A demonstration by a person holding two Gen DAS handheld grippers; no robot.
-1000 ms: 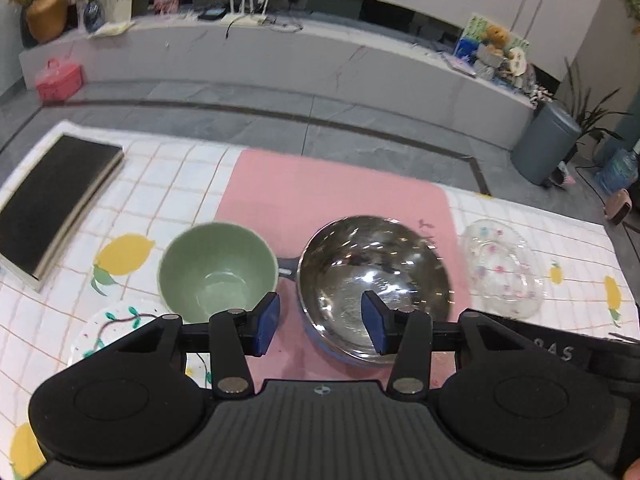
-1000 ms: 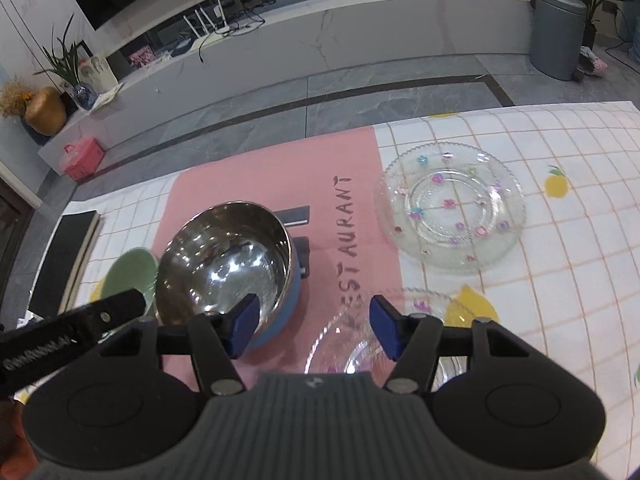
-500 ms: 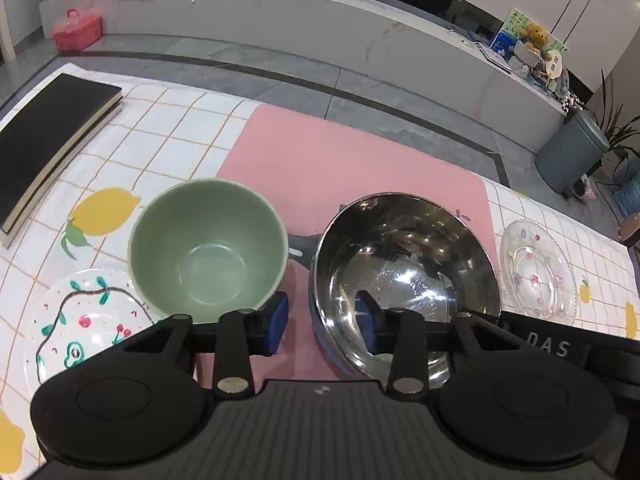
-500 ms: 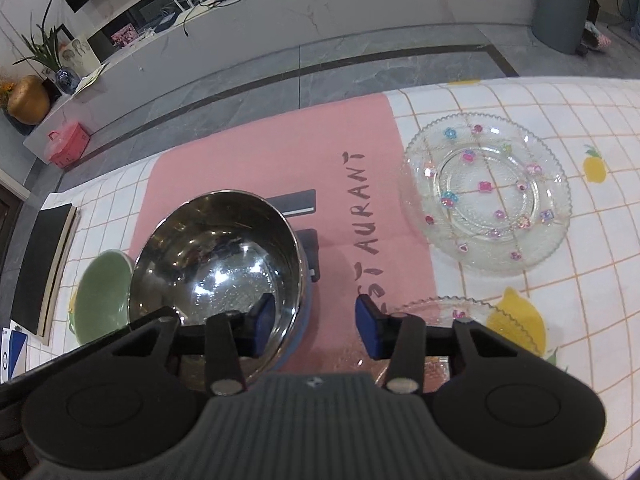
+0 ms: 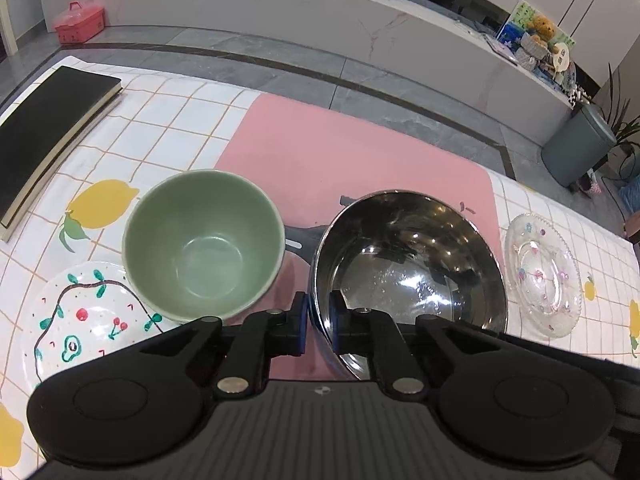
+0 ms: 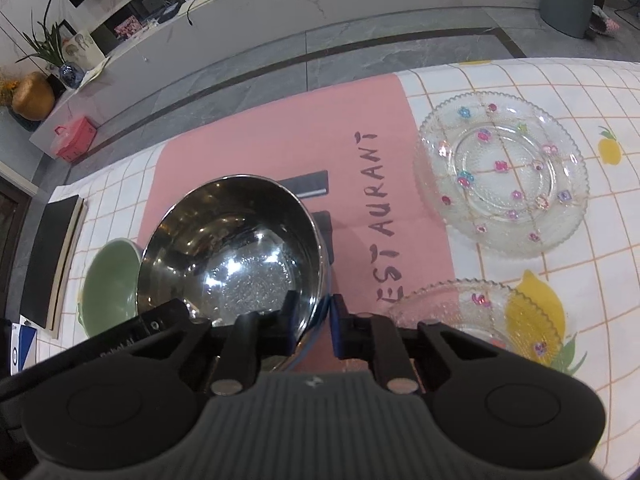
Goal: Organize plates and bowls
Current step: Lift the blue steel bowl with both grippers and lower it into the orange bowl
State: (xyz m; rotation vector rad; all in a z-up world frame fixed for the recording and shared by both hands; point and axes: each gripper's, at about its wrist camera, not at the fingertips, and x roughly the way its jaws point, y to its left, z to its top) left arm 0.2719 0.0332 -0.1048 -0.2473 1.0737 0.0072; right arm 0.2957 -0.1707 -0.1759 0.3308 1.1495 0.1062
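Observation:
A steel bowl with a blue outer wall stands on the pink mat. My left gripper is closing tight on its near left rim, one pad inside and one outside. In the right wrist view the same steel bowl has its near right rim between the pads of my right gripper, whose jaws are closing and press on the wall. A green bowl sits just left of the steel one, on the edge of a painted plate.
A flowered glass plate lies right of the mat, and a second glass dish sits nearer, beside my right gripper. A black book lies at the table's far left. The table's far edge drops to a grey floor.
Both grippers sank toward the steel bowl and went from wide open to closed on its rim, one at each side. The bowl has not moved.

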